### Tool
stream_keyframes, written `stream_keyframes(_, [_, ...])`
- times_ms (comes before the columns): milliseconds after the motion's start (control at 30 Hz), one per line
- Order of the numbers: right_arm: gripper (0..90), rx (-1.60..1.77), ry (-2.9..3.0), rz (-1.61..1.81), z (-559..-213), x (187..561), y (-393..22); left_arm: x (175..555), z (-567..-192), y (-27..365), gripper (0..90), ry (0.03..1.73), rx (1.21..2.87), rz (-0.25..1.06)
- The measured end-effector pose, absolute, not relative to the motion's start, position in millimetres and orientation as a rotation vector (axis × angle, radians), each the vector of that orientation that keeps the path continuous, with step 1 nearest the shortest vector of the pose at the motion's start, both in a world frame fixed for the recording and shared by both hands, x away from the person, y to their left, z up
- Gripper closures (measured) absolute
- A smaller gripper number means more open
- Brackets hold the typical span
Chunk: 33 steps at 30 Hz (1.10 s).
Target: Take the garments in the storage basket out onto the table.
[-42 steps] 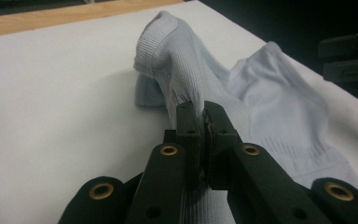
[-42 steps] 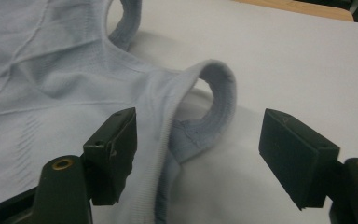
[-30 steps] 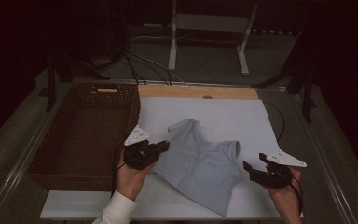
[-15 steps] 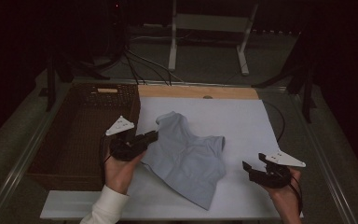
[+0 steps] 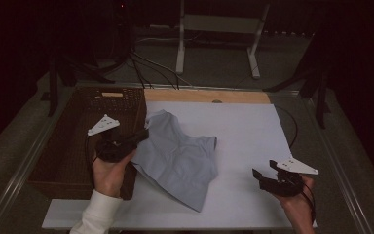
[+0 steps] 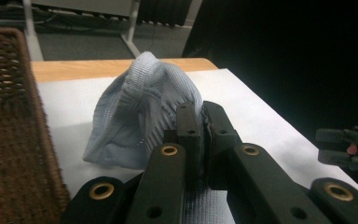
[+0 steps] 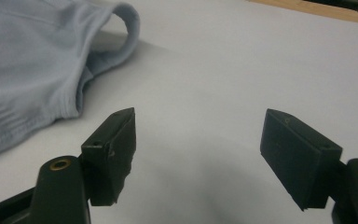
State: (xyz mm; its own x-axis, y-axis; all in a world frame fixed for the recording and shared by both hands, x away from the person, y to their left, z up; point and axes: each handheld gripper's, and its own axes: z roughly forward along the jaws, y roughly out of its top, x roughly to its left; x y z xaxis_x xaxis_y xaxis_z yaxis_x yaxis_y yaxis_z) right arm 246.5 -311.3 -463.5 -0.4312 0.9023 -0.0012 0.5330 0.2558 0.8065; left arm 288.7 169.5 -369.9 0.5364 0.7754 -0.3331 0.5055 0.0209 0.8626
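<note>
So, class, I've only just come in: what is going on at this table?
A person works at a table with a gripper in each hand. The left gripper is shut on the edge of a light blue shirt and holds that edge up off the white sheet, right beside a brown wicker basket. The rest of the shirt lies on the sheet. The right gripper hangs with open jaws over bare sheet, apart from the shirt.

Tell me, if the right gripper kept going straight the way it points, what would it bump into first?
Probably the light blue shirt. The right gripper, jaws open and empty, points left across the white sheet toward the shirt's edge; whether it would skim over is hard to judge.
</note>
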Motion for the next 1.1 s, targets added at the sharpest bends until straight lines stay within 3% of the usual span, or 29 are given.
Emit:
stream_keyframes(200, [26.3, 1.299, 2.07, 1.047, -464, 247, -309, 292, -360, 167, 87.4, 1.08, 1.633, 0.308])
stream_keyframes(1100, [26.4, 1.291, 2.08, 1.04, -464, 247, -310, 303, -384, 64, 87.2, 0.883, 1.785, 0.111])
